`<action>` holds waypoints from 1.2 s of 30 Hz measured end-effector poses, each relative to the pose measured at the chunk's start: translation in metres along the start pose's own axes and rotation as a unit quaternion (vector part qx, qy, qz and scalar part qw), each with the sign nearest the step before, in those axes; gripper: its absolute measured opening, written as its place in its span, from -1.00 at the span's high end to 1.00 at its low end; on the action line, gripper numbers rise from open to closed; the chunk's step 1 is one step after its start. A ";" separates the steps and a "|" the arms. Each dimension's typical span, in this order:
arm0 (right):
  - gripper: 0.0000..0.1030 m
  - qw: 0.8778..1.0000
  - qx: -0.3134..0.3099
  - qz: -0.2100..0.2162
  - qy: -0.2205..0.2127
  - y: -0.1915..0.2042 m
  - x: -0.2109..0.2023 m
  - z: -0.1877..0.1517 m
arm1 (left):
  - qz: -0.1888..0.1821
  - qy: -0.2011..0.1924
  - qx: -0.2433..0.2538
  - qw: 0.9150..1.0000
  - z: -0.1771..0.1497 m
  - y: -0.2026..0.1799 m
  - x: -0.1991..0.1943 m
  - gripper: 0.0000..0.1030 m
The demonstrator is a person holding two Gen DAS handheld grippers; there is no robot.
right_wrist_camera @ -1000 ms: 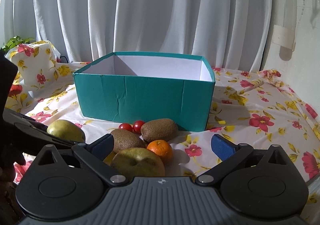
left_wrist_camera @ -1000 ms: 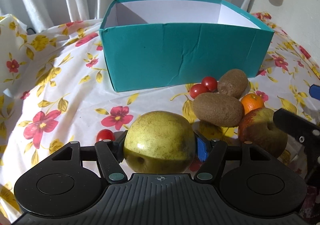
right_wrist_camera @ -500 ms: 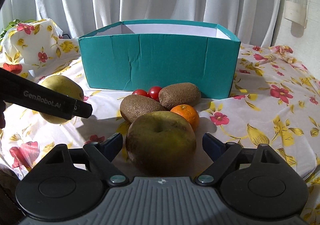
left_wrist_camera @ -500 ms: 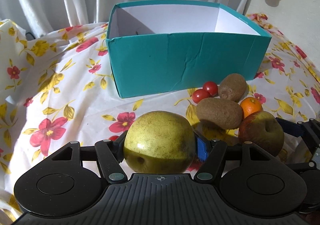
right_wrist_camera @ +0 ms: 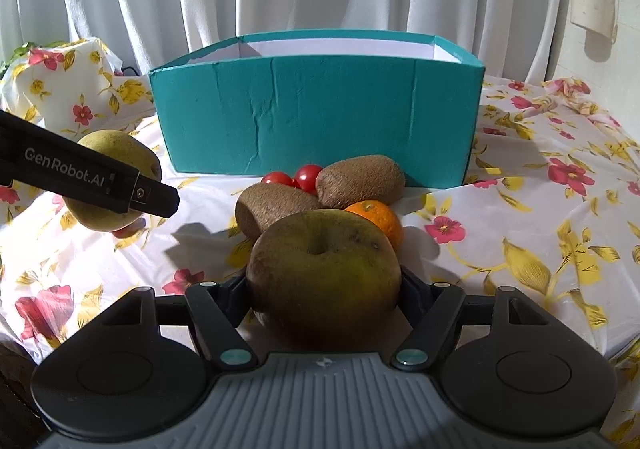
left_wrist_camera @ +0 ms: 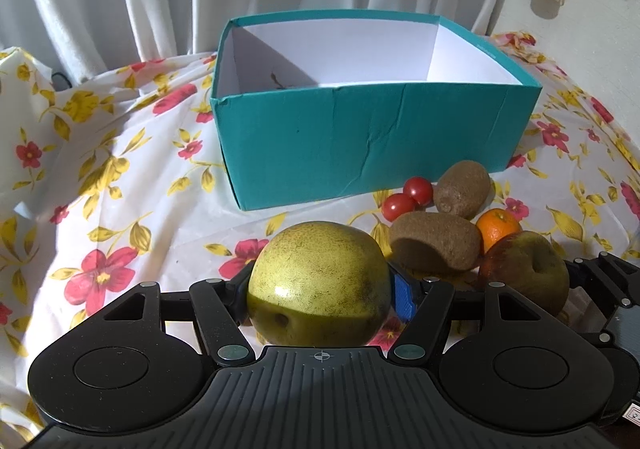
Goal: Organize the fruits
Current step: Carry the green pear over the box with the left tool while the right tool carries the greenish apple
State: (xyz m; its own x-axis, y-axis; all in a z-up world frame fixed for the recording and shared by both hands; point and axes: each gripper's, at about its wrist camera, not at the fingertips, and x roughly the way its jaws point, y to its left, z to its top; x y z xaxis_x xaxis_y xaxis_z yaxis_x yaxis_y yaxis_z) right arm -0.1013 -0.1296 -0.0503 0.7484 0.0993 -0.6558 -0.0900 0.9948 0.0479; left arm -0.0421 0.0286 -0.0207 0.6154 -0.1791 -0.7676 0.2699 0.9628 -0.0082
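Left wrist view: the left gripper (left_wrist_camera: pixel 320 291) has its jaws clamped on a yellow-green pear (left_wrist_camera: pixel 319 283), pads pressed to both flanks. At about 1 o'clock from the pear sit two kiwis (left_wrist_camera: pixel 436 247), two cherry tomatoes (left_wrist_camera: pixel 408 197) and a small orange (left_wrist_camera: pixel 498 227), bunched together on the flowered surface (left_wrist_camera: pixel 120 185). The teal box (left_wrist_camera: pixel 360 145) stands open-topped at 12 o'clock, just behind the tomatoes. At 3 o'clock, the right gripper's black linkage flanks a brownish apple (left_wrist_camera: pixel 526 273).

Right wrist view: the right gripper (right_wrist_camera: pixel 323 285) has its jaws closing around that brownish apple, which fills the gap between them; the pads look to be touching its sides. At 10 o'clock the other gripper's finger crosses the pear, which is carried clear of the cloth.
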 end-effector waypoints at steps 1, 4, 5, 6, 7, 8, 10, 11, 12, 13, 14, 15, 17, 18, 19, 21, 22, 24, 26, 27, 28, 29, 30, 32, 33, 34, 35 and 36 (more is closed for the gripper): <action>-0.40 1.000 0.000 -0.001 -0.003 -0.002 -0.003 0.003 | -0.001 -0.004 0.000 1.000 0.003 -0.001 -0.002 -0.36; -0.40 1.000 0.004 0.001 -0.018 -0.008 -0.014 0.015 | 0.002 -0.014 0.001 1.000 0.013 -0.003 -0.009 -0.36; -0.40 1.000 0.006 0.002 -0.024 -0.010 -0.018 0.020 | 0.003 -0.020 0.001 1.000 0.017 -0.004 -0.012 -0.36; -0.40 1.000 0.007 0.002 -0.031 -0.012 -0.021 0.026 | 0.005 -0.026 0.002 1.000 0.023 -0.006 -0.016 -0.36; -0.40 0.999 0.008 0.000 -0.037 -0.013 -0.024 0.030 | 0.007 -0.031 0.003 0.999 0.028 -0.007 -0.019 -0.36; -0.40 0.999 0.010 -0.001 -0.045 -0.015 -0.027 0.036 | 0.009 -0.034 0.002 0.999 0.033 -0.008 -0.021 -0.36; -0.40 0.998 0.013 -0.002 -0.058 -0.018 -0.031 0.046 | 0.014 -0.039 -0.003 0.999 0.046 -0.009 -0.023 -0.36; -0.40 0.998 0.013 -0.002 -0.065 -0.020 -0.033 0.051 | 0.015 -0.041 -0.006 0.999 0.052 -0.009 -0.024 -0.36; -0.40 0.997 0.013 -0.003 -0.072 -0.022 -0.034 0.057 | 0.019 -0.044 -0.007 0.999 0.058 -0.009 -0.025 -0.36; -0.40 0.997 0.014 -0.005 -0.080 -0.023 -0.035 0.061 | 0.024 -0.051 -0.006 0.998 0.065 -0.010 -0.027 -0.36; -0.40 0.996 0.014 -0.007 -0.087 -0.025 -0.037 0.066 | 0.029 -0.057 -0.006 0.998 0.071 -0.010 -0.028 -0.36; -0.40 0.995 0.015 -0.010 -0.093 -0.026 -0.037 0.070 | 0.032 -0.063 -0.006 0.997 0.076 -0.010 -0.030 -0.36; -0.40 0.994 0.019 -0.014 -0.105 -0.030 -0.039 0.079 | 0.036 -0.075 -0.005 0.996 0.090 -0.010 -0.033 -0.36; -0.40 0.994 0.020 -0.017 -0.110 -0.032 -0.039 0.083 | 0.041 -0.080 -0.006 0.996 0.096 -0.011 -0.034 -0.36; -0.40 0.993 0.022 -0.021 -0.115 -0.033 -0.039 0.087 | 0.045 -0.084 -0.004 0.995 0.101 -0.011 -0.033 -0.36; -0.40 0.991 0.025 -0.028 -0.125 -0.037 -0.038 0.095 | 0.055 -0.089 -0.009 0.995 0.113 -0.012 -0.029 -0.36; -0.40 0.991 0.028 -0.032 -0.128 -0.040 -0.037 0.100 | 0.057 -0.090 -0.010 0.994 0.117 -0.012 -0.028 -0.36; -0.40 0.990 0.032 -0.039 -0.136 -0.044 -0.036 0.106 | 0.060 -0.087 -0.015 0.994 0.123 -0.012 -0.022 -0.36; -0.40 0.988 0.036 -0.045 -0.141 -0.048 -0.035 0.110 | 0.063 -0.085 -0.019 0.994 0.125 -0.012 -0.016 -0.36; -0.40 0.988 0.038 -0.047 -0.143 -0.049 -0.035 0.113 | 0.065 -0.083 -0.020 0.994 0.125 -0.012 -0.013 -0.36; -0.40 0.988 0.038 -0.049 -0.143 -0.050 -0.034 0.116 | 0.063 -0.081 -0.021 0.994 0.126 -0.012 -0.010 -0.36; -0.40 0.988 0.038 -0.050 -0.144 -0.051 -0.033 0.118 | 0.061 -0.078 -0.024 0.995 0.127 -0.012 -0.008 -0.36; -0.40 0.988 0.036 -0.050 -0.144 -0.052 -0.032 0.119 | 0.059 -0.077 -0.025 0.995 0.128 -0.012 -0.005 -0.36; -0.40 0.988 0.034 -0.050 -0.143 -0.051 -0.030 0.121 | 0.061 -0.075 -0.025 0.995 0.129 -0.012 -0.001 -0.36; -0.40 0.988 0.033 -0.050 -0.143 -0.050 -0.029 0.121 | 0.060 -0.075 -0.025 0.995 0.130 -0.013 0.001 -0.36; -0.40 0.988 0.032 -0.050 -0.143 -0.050 -0.028 0.121 | 0.059 -0.074 -0.025 0.995 0.131 -0.013 0.002 -0.36; -0.40 0.988 0.033 -0.050 -0.145 -0.050 -0.028 0.122 | 0.059 -0.072 -0.026 0.995 0.131 -0.014 0.004 -0.36; -0.40 0.987 0.033 -0.051 -0.146 -0.050 -0.027 0.123 | 0.058 -0.072 -0.025 0.995 0.132 -0.014 0.006 -0.36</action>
State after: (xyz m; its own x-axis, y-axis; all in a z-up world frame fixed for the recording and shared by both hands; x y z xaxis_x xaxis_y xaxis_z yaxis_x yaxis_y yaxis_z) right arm -0.0365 -0.1791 0.0576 0.9097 -0.0080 -0.4153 0.0307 0.9984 0.0481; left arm 0.0557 -0.0127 0.0595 0.7405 -0.0891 -0.6661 0.1549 0.9871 0.0402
